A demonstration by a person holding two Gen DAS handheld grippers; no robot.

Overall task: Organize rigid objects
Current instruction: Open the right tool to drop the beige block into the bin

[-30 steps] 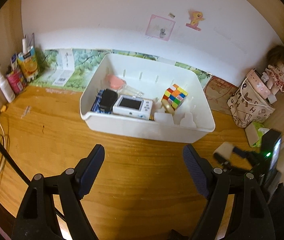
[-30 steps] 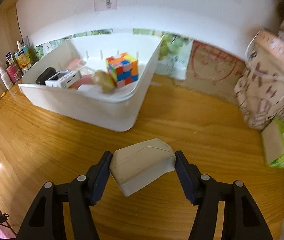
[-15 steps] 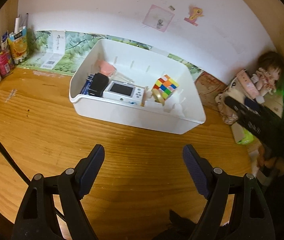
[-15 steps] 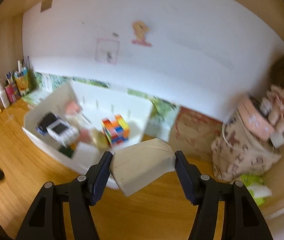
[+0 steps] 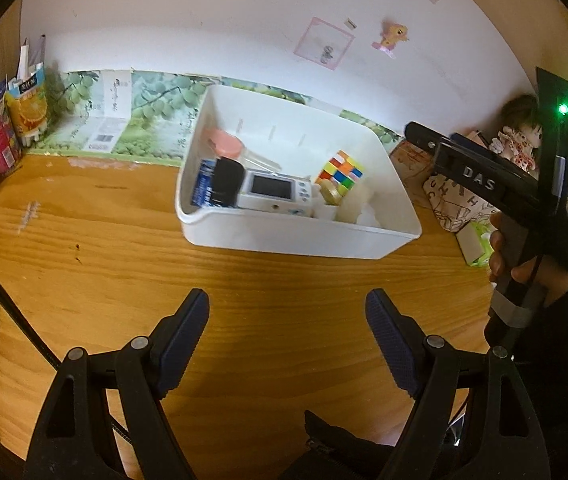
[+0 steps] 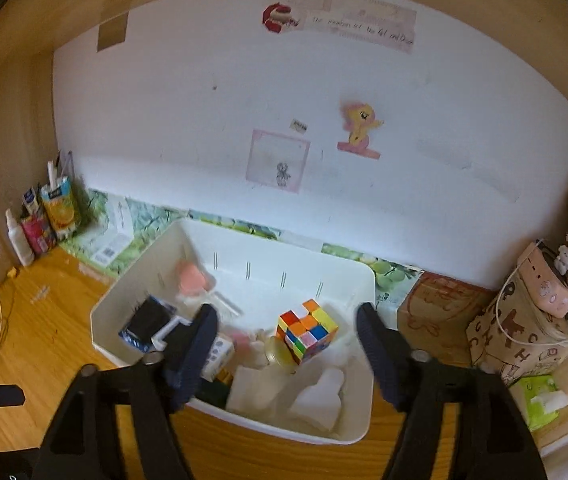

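Above the white bin (image 6: 358, 420): right gripper (image 6: 286, 346), fingers now apart and empty; the white block it carried a second ago is gone, seemingly dropped among the white pieces (image 6: 320, 394) beside the puzzle cube (image 6: 307, 330). Left gripper (image 5: 287, 334): fingers apart, empty, over the table (image 5: 104, 248). That item looks sorted.

White bin (image 6: 364, 420) w/ colour cube (image 6: 307, 336) (tilted), white block (image 6: 320, 398) inside.
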